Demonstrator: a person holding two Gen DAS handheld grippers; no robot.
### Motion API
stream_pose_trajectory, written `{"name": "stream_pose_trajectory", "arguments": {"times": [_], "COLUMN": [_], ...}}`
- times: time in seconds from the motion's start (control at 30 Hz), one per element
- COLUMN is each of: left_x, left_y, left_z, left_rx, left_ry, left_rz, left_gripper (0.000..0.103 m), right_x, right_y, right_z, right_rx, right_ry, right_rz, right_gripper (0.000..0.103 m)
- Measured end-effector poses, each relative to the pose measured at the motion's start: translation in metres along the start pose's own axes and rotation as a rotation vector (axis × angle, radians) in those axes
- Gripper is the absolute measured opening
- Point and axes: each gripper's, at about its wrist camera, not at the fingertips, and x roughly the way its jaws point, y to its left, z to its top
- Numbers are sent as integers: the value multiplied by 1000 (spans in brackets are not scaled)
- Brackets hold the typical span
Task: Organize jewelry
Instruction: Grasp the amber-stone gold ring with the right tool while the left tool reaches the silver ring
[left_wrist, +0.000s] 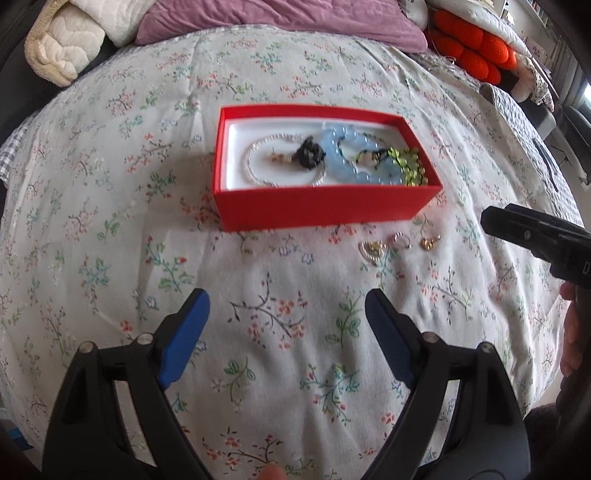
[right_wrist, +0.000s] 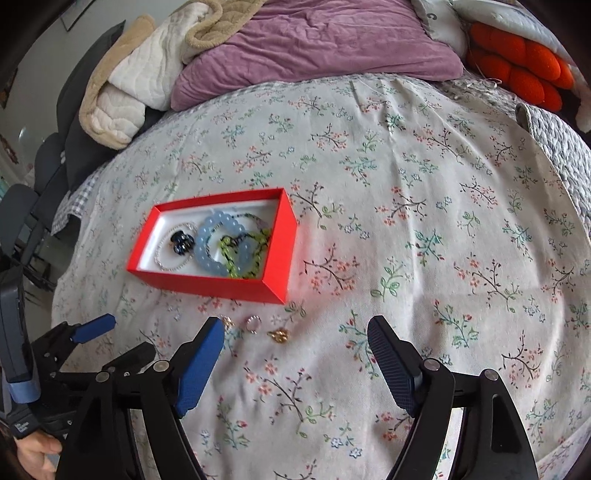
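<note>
**Both grippers spread wide over the bed, nothing held**

Left wrist view: the left gripper (left_wrist: 286, 314) hovers over the floral bedspread (left_wrist: 110, 184) with its blue fingers (left_wrist: 184, 336) spread wide and nothing between them. Straight ahead of the fingers sits the red box (left_wrist: 325, 212), holding a pearl bracelet (left_wrist: 258, 162), a black clip (left_wrist: 309, 153), a blue bead bracelet (left_wrist: 354, 173) and green beads (left_wrist: 412, 166). Three small pieces lie on the bed just in front of the box, ahead and right of the fingers: a heart charm (left_wrist: 371, 249), a ring (left_wrist: 402, 240) and a gold earring (left_wrist: 429, 242). The right gripper's body (left_wrist: 543, 240) enters from the right.

Right wrist view: the right gripper (right_wrist: 295, 332) also has its fingers (right_wrist: 199, 365) wide apart, touching nothing. The ring (right_wrist: 253, 324) and earring (right_wrist: 279, 335) lie just ahead, between the fingertips; the charm (right_wrist: 227, 322) sits by the left fingertip. The box (right_wrist: 207, 284) is ahead to the left. The left gripper (right_wrist: 92, 325) shows at far left.
</note>
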Motion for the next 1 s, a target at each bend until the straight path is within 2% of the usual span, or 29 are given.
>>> {"name": "stream_pose_trajectory", "arguments": {"times": [0.13,0.27,0.4,0.57,0.7,0.77,0.83,1.0], "left_x": [6,13,24,35,34,34,33,30], "left_y": [-4,-12,-24,-44,-51,-54,-57,-69], "left_z": [-7,-12,-14,-12,-4,-1,2,4], "left_rx": [27,71,125,203,218,221,231,283], "left_ry": [23,12,3,-9,-42,-54,-66,-84], "left_rz": [-17,-18,-60,-105,-137,-151,-167,-217], "left_gripper": [86,86,86,74,57,45,39,32], "right_x": [6,15,24,31,34,36,39,44], "right_y": [-1,-5,-13,-21,-22,-21,-22,-26], "right_z": [-7,-14,-17,-16,-16,-16,-14,-8], "right_rx": [-27,-41,-20,-4,-10,-6,3,28], "right_ry": [32,70,112,123,127,136,142,131], "right_rz": [-26,-55,-83,-81,-80,-76,-66,-7], "right_gripper": [81,81,81,81,81,81,81,80]}}
